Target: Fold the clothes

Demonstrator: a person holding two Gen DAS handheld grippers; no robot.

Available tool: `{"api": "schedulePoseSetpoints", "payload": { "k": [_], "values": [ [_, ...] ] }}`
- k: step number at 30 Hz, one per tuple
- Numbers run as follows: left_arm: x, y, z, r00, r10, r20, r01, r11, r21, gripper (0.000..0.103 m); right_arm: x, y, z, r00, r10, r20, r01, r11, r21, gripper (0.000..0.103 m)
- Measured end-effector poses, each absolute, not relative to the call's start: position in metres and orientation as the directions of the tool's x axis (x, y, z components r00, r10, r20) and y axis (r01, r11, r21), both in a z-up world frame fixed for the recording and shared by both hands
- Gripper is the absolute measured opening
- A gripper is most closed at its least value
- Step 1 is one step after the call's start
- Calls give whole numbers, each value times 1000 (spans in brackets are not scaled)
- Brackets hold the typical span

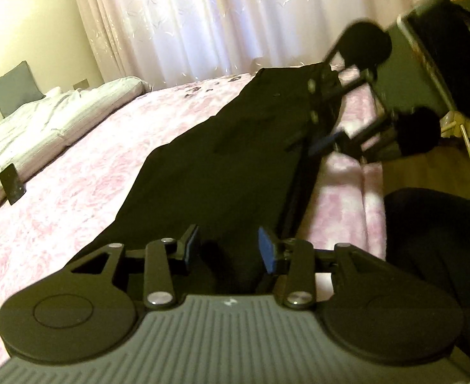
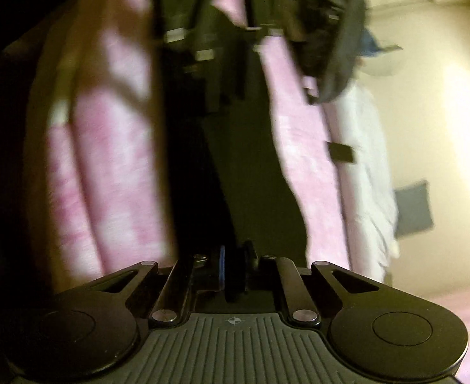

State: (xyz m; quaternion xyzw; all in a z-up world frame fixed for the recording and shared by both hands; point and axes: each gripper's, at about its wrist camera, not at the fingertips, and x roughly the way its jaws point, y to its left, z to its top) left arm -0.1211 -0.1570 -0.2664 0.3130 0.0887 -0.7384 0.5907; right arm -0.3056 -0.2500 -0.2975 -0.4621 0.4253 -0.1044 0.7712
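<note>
A long black garment (image 1: 235, 147) lies stretched along the pink bed cover (image 1: 75, 198), near the bed's right edge. My left gripper (image 1: 228, 249) is open at the garment's near end, jaws either side of the cloth. My right gripper (image 1: 324, 108) is at the far end of the garment, pressed on its edge. In the blurred right wrist view the right gripper (image 2: 233, 275) is shut on a fold of the black garment (image 2: 250, 176), which runs away toward the left gripper (image 2: 222, 41) at the top.
A white quilt (image 1: 43, 121) and a grey pillow (image 1: 12, 86) lie at the bed's far left. A black phone (image 1: 12, 184) lies on the cover. Curtains (image 1: 203, 22) hang behind. The bed edge and wooden floor (image 1: 426, 172) are on the right, beside the person's dark leg (image 1: 442, 256).
</note>
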Motion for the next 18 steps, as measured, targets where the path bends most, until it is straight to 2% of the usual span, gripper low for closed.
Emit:
{"api": "schedulePoseSetpoints", "payload": {
  "k": [5,8,10,13,18],
  "values": [
    [-121,-155,-274,-102,-782,-615,926,-301,228,41,-317,-251,-330,591,-562,-578,-235,566,-790,9],
    [-115,-146,-269,-97,-773,-627,932,-291,214,41,-318,-252,-319,603,-562,-566,-168,604,-779,10],
    [-107,-138,-265,-81,-772,-630,940,-269,208,41,-320,-248,-316,594,-576,-561,-159,600,-784,16],
    [-85,-119,-255,-50,-791,-610,964,-197,177,41,-324,-242,-308,574,-599,-558,-116,615,-780,17],
    [-42,-84,-242,44,-790,-612,991,-42,125,41,-327,-237,-281,533,-646,-547,70,678,-732,18]
  ]
}}
